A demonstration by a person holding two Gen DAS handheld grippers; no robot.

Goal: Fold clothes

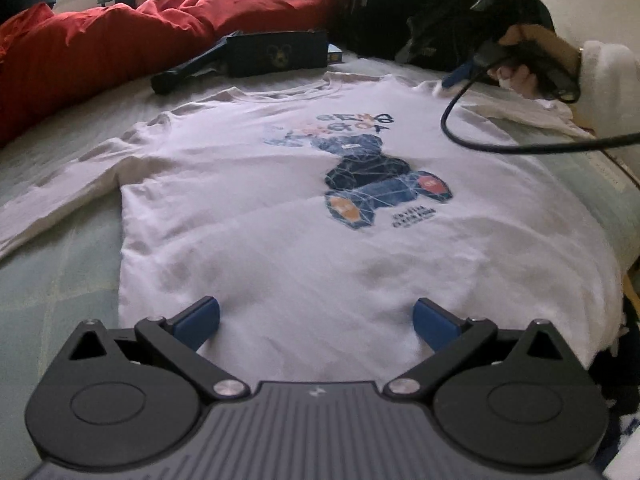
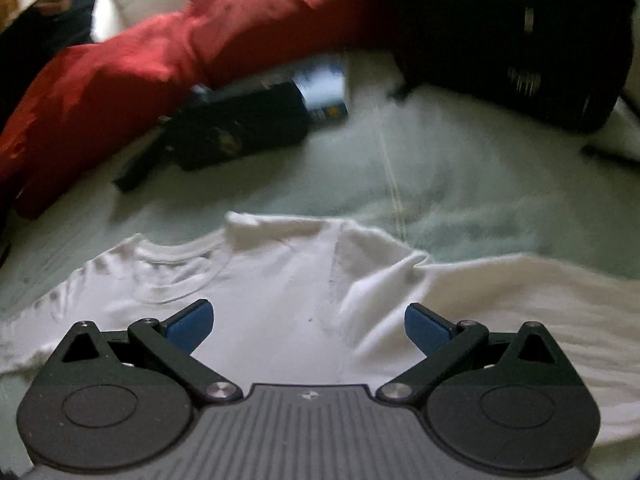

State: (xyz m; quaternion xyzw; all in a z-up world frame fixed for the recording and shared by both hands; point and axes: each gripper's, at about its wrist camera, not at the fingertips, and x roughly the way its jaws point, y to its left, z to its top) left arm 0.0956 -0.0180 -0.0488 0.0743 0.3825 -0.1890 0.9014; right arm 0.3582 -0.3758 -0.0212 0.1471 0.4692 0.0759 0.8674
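Note:
A white long-sleeved shirt [image 1: 280, 208] with a blue bear print [image 1: 384, 184] lies flat, front up, on a pale green bed [image 1: 60, 300]. My left gripper [image 1: 316, 322] is open, low over the shirt's hem, with nothing between its blue pads. In the left wrist view a hand holds the right gripper [image 1: 460, 74] above the shirt's far shoulder, a black cable trailing from it. The right wrist view shows my right gripper [image 2: 308, 326] open over the shirt [image 2: 280, 280] near the collar [image 2: 172, 276] and shoulder, holding nothing.
A red duvet [image 1: 120, 40] is bunched along the far left of the bed. A dark box [image 1: 276, 54] and a black stick-like object lie beyond the collar. A black bag [image 1: 400, 12] sits at the far right. A person [image 2: 44, 12] is at the far left.

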